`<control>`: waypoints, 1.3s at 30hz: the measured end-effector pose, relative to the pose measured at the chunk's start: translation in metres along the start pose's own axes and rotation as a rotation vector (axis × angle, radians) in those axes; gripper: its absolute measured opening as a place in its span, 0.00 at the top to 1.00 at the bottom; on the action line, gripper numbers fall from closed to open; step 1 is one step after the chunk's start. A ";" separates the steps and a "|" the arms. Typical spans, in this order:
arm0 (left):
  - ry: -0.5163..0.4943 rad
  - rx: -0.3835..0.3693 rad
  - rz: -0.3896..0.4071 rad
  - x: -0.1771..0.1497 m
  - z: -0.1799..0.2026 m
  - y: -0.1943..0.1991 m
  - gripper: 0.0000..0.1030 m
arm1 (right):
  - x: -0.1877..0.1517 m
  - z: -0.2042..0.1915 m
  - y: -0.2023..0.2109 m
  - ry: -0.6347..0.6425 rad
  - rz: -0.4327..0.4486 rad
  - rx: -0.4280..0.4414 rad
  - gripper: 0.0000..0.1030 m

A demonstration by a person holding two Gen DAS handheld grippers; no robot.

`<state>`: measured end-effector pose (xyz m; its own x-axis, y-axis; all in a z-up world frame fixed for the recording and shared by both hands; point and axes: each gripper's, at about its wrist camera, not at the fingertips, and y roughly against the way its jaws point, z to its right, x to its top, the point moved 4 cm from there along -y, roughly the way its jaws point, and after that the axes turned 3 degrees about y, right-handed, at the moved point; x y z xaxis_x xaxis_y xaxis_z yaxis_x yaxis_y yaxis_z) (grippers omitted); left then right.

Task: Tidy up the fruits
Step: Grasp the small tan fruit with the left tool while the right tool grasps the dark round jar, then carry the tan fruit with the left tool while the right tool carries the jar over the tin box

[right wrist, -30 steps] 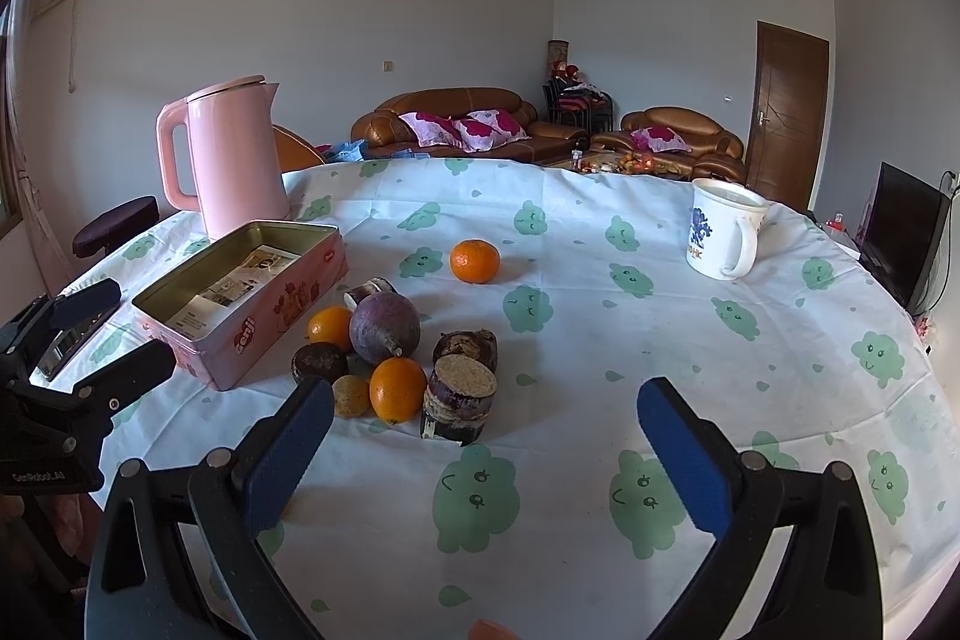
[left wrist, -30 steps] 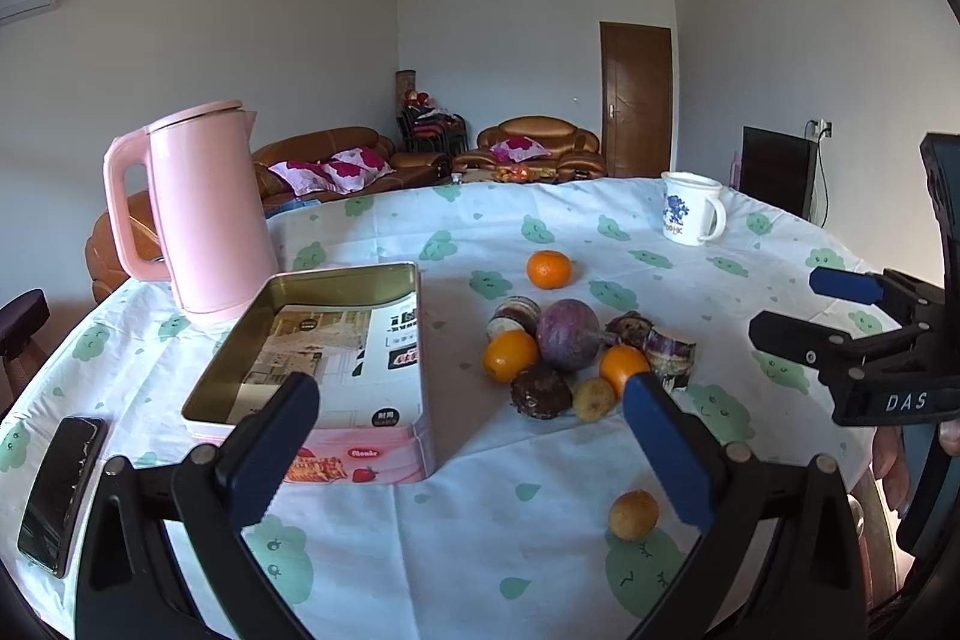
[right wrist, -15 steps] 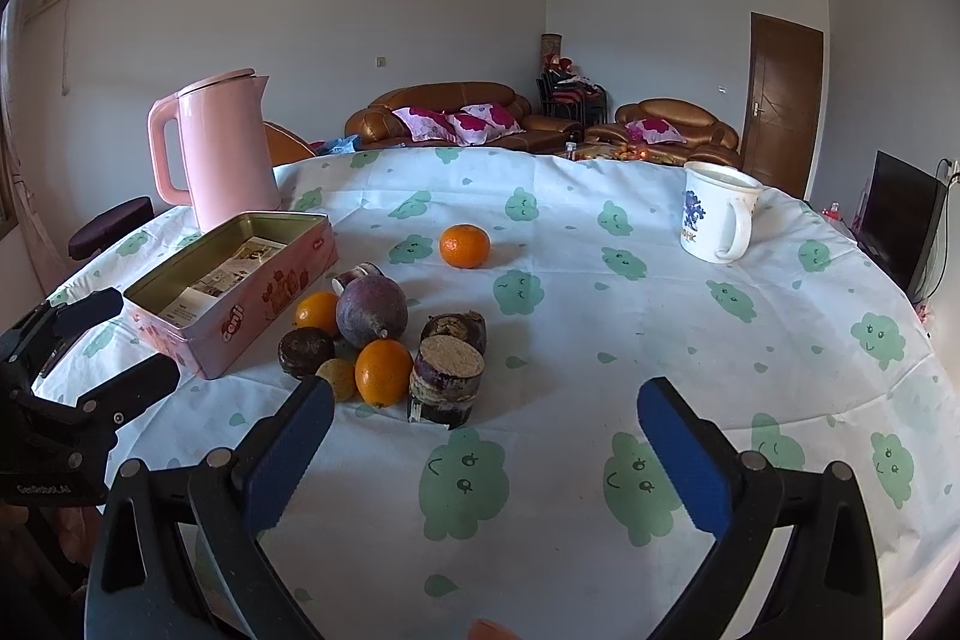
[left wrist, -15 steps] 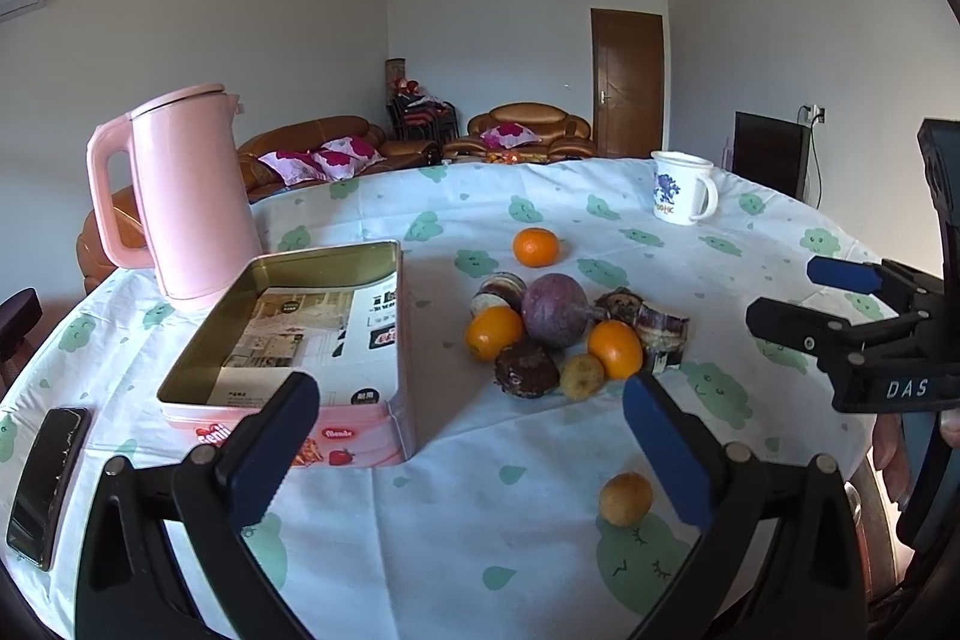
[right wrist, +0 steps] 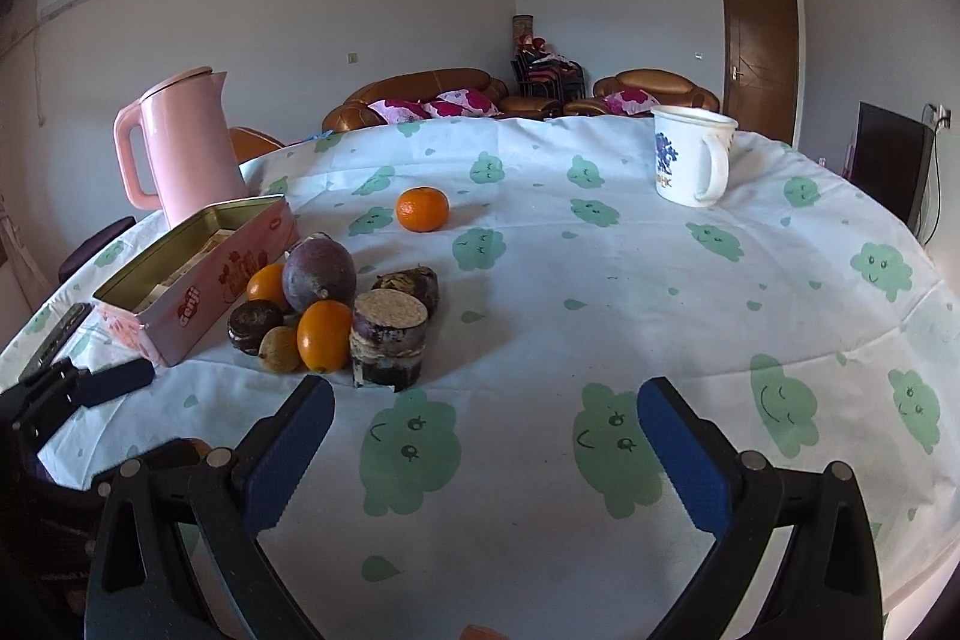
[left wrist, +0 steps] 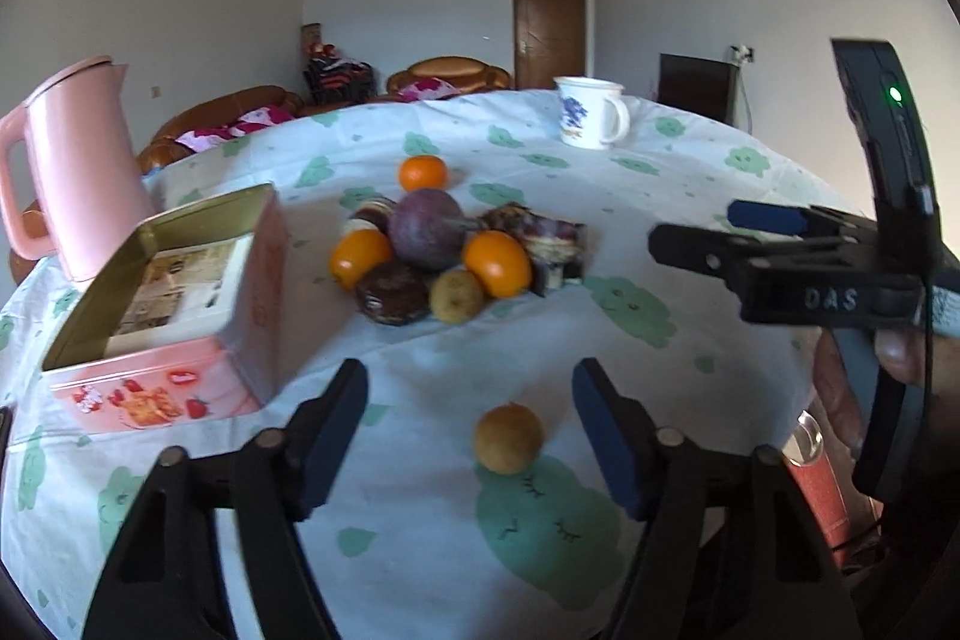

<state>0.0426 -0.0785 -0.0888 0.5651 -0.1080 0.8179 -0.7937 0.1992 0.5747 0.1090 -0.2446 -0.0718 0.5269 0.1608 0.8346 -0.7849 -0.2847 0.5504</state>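
A small yellow-brown fruit (left wrist: 509,437) lies alone on the tablecloth between the fingers of my left gripper (left wrist: 471,436), nearer the right pad. The jaws are closing, but neither pad touches the fruit. Beyond it sits a pile: a purple fruit (left wrist: 427,232), two oranges (left wrist: 360,256) (left wrist: 497,262), a dark brown fruit (left wrist: 393,292), a small yellowish one (left wrist: 457,297) and cut cane pieces (left wrist: 552,244). A lone mandarin (left wrist: 423,172) rests behind the pile. My right gripper (right wrist: 486,454) hovers open over bare cloth, to the right of the pile (right wrist: 327,304).
An open pink tin (left wrist: 174,292) stands left of the pile, a pink kettle (left wrist: 78,172) behind it. A white mug (right wrist: 690,157) is at the far right. A phone (right wrist: 54,340) lies near the table's left edge. The round table's rim (right wrist: 924,460) curves close on the right.
My left gripper has come down and forward around the lone small fruit, and its jaws have narrowed. The right gripper has sunk closer to the table, still wide.
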 end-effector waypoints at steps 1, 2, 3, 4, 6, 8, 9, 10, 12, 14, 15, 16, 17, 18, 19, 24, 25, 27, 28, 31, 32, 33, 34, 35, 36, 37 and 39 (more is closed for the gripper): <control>-0.009 -0.014 -0.019 -0.001 0.003 -0.003 0.42 | 0.000 0.000 0.000 -0.005 0.000 0.003 0.01; -0.016 -0.027 -0.036 -0.004 0.006 -0.006 0.48 | -0.001 0.000 -0.001 -0.010 0.000 0.010 0.01; -0.019 -0.038 -0.051 -0.005 0.007 -0.010 0.52 | 0.000 0.000 -0.002 -0.012 0.001 0.018 0.02; -0.018 -0.048 -0.064 -0.006 0.009 -0.013 0.54 | -0.001 -0.002 -0.002 -0.011 0.001 0.022 0.02; -0.006 -0.064 -0.084 -0.008 0.008 -0.017 0.65 | 0.000 -0.006 -0.006 -0.008 -0.007 0.039 0.09; 0.015 -0.078 -0.088 -0.009 0.006 -0.018 0.72 | 0.001 -0.011 -0.011 -0.011 -0.017 0.069 0.16; 0.025 -0.085 -0.088 -0.008 0.004 -0.018 0.74 | 0.003 -0.013 -0.014 -0.011 -0.023 0.082 0.20; 0.035 -0.096 -0.085 -0.010 0.003 -0.018 0.74 | 0.004 -0.016 -0.017 -0.007 -0.029 0.089 0.21; 0.052 -0.106 -0.084 -0.010 0.000 -0.018 0.74 | 0.006 -0.020 -0.020 -0.011 -0.036 0.104 0.27; 0.065 -0.110 -0.081 -0.008 -0.004 -0.018 0.74 | 0.011 -0.021 -0.024 -0.029 -0.043 0.125 0.31; 0.071 -0.113 -0.077 -0.007 -0.007 -0.018 0.74 | 0.013 -0.022 -0.027 -0.037 -0.049 0.130 0.32; 0.080 -0.115 -0.072 -0.005 -0.009 -0.017 0.74 | 0.015 -0.022 -0.031 -0.046 -0.059 0.133 0.33; 0.087 -0.118 -0.067 -0.003 -0.012 -0.017 0.74 | 0.016 -0.021 -0.033 -0.054 -0.064 0.132 0.35; 0.093 -0.117 -0.060 0.000 -0.014 -0.016 0.74 | 0.019 -0.021 -0.037 -0.066 -0.070 0.139 0.37; 0.097 -0.114 -0.054 0.003 -0.017 -0.016 0.74 | 0.020 -0.022 -0.040 -0.075 -0.077 0.150 0.39; 0.111 -0.093 -0.018 0.020 -0.029 -0.016 0.74 | 0.026 -0.028 -0.053 -0.086 -0.112 0.169 0.43; 0.114 -0.089 -0.015 0.023 -0.032 -0.017 0.74 | 0.026 -0.030 -0.055 -0.082 -0.120 0.164 0.44; 0.125 -0.084 -0.010 0.028 -0.037 -0.018 0.74 | 0.025 -0.032 -0.061 -0.074 -0.137 0.151 0.49; 0.128 -0.082 -0.009 0.030 -0.039 -0.020 0.74 | 0.025 -0.032 -0.064 -0.068 -0.144 0.146 0.51; 0.129 -0.077 0.001 0.037 -0.043 -0.023 0.74 | 0.024 -0.035 -0.069 -0.060 -0.160 0.151 0.54; 0.130 -0.076 0.003 0.039 -0.044 -0.024 0.74 | 0.025 -0.035 -0.070 -0.055 -0.158 0.152 0.56; 0.133 -0.076 0.006 0.040 -0.045 -0.025 0.74 | 0.025 -0.036 -0.070 -0.051 -0.158 0.153 0.58; 0.136 -0.075 0.009 0.041 -0.047 -0.025 0.74 | 0.025 -0.037 -0.070 -0.047 -0.155 0.157 0.60; 0.137 -0.073 0.012 0.041 -0.048 -0.026 0.74 | 0.024 -0.037 -0.069 -0.045 -0.150 0.158 0.60; 0.138 -0.071 0.015 0.042 -0.048 -0.026 0.74 | 0.024 -0.038 -0.068 -0.040 -0.144 0.159 0.61; 0.139 -0.070 0.015 0.042 -0.049 -0.027 0.74 | 0.024 -0.039 -0.067 -0.035 -0.138 0.159 0.61; 0.143 -0.068 0.016 0.042 -0.050 -0.028 0.74 | 0.025 -0.040 -0.063 -0.023 -0.115 0.152 0.61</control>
<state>0.0995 -0.0395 -0.0717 0.5828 0.0348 0.8119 -0.7884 0.2663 0.5545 0.1581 -0.1851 -0.0848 0.6194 0.1791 0.7644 -0.6614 -0.4055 0.6310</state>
